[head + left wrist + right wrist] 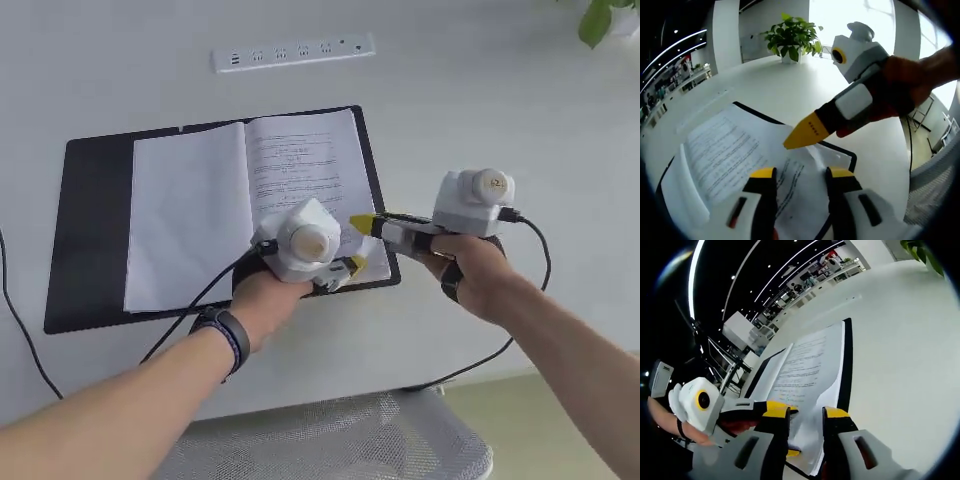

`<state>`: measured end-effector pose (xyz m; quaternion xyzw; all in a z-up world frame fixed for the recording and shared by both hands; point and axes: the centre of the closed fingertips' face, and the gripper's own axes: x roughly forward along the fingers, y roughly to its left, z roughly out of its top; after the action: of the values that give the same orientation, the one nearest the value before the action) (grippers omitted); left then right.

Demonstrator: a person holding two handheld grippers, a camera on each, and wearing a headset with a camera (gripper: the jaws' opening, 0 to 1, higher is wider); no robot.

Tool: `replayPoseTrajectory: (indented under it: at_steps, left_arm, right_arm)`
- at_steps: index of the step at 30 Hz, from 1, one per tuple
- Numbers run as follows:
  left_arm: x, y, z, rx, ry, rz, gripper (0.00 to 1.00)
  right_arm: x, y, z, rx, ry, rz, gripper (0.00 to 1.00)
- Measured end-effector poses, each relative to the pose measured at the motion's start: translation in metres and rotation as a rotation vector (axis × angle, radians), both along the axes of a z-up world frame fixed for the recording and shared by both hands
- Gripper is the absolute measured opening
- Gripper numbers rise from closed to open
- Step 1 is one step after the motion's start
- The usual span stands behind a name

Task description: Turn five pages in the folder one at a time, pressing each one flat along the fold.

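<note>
Just right gripper (362, 222) above folder's (90, 240) right edge.

I see a white power strip (293, 52) flat on the white table (480, 110), potted plant (792, 37) at its far corner, grey mesh chair (330, 440) below near edge.

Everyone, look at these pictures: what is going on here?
A person holds a gripper in each hand over an open folder on a white table. The left gripper and right gripper, both with jaws apart, meet at the lower right corner of the printed right-hand page.
</note>
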<state>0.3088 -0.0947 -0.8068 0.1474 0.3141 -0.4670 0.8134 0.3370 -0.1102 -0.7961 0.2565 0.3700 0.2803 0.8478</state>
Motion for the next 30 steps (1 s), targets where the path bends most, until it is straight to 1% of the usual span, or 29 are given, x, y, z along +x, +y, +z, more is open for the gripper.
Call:
replayPoseTrajectory:
  at_steps: [2, 3, 4, 5, 6, 12, 16, 18, 20, 23, 27, 30]
  left_arm:
    - [0.000, 0.000, 0.000, -0.002, 0.005, 0.000, 0.39]
    - [0.000, 0.000, 0.000, -0.002, 0.005, -0.002, 0.39]
    - [0.000, 0.000, 0.000, -0.004, 0.009, -0.001, 0.39]
    - [0.000, 0.000, 0.000, -0.005, 0.011, -0.002, 0.40]
    - [0.000, 0.000, 0.001, -0.006, 0.015, -0.001, 0.40]
    - [-0.004, -0.001, 0.004, -0.017, 0.042, 0.000, 0.45]
    - [-0.006, 0.003, 0.007, -0.014, 0.055, 0.007, 0.51]
    - [-0.006, 0.005, 0.010, -0.016, 0.055, 0.009, 0.54]
    - [-0.006, 0.007, 0.016, -0.023, 0.046, 0.011, 0.54]
    - [-0.004, 0.011, 0.023, -0.035, 0.041, 0.014, 0.57]
    - [-0.002, 0.015, 0.031, -0.046, 0.033, 0.027, 0.58]
    - [0.000, 0.020, 0.039, -0.061, 0.029, 0.041, 0.59]
  right_arm:
    - [-0.002, 0.001, -0.001, 0.008, 0.006, -0.006, 0.12]
    - [-0.001, -0.001, -0.001, 0.005, 0.003, -0.018, 0.10]
    - [-0.001, -0.002, -0.001, 0.012, 0.007, -0.024, 0.09]
    - [-0.001, -0.002, 0.000, 0.034, 0.018, -0.035, 0.08]
    - [0.000, -0.004, 0.000, 0.044, 0.023, -0.045, 0.08]
    - [-0.003, -0.004, 0.001, 0.044, 0.024, -0.046, 0.04]
    - [-0.004, -0.006, 0.002, 0.050, 0.028, -0.050, 0.02]
    - [-0.004, -0.006, 0.003, 0.053, 0.027, -0.052, 0.00]
    - [-0.003, -0.007, 0.004, 0.045, 0.022, -0.056, 0.00]
    - [-0.003, -0.006, 0.006, 0.051, 0.022, -0.062, 0.00]
    - [-0.003, -0.005, 0.009, 0.045, 0.019, -0.062, 0.00]
    - [-0.002, -0.005, 0.013, 0.042, 0.018, -0.065, 0.00]
